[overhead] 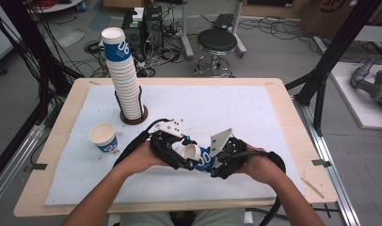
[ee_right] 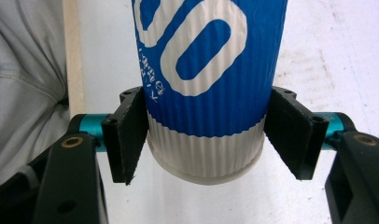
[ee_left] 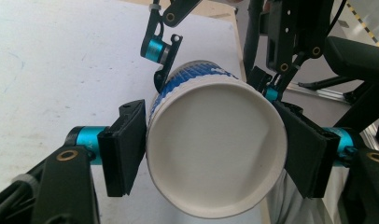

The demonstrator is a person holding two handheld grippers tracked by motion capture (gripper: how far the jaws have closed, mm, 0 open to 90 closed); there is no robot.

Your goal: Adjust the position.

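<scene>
A blue-and-white paper cup [overhead: 198, 154] lies on its side in the air just above the white mat, near the table's front, held between both grippers. My left gripper [overhead: 187, 157] is shut on its open-mouth end. In the left gripper view the pads [ee_left: 127, 149] press the cup [ee_left: 215, 149] at the rim from both sides, and the inside looks empty. My right gripper [overhead: 212, 162] is shut on the base end. In the right gripper view its pads [ee_right: 127, 135] clamp the cup [ee_right: 206, 70] just above the bottom.
A tall stack of matching cups [overhead: 124, 75] stands in a black wire holder at the mat's back left. A single upright cup [overhead: 103, 136] sits left of my hands. The white mat [overhead: 255, 113] covers the wooden table [overhead: 292, 122]. A stool [overhead: 217, 42] stands beyond it.
</scene>
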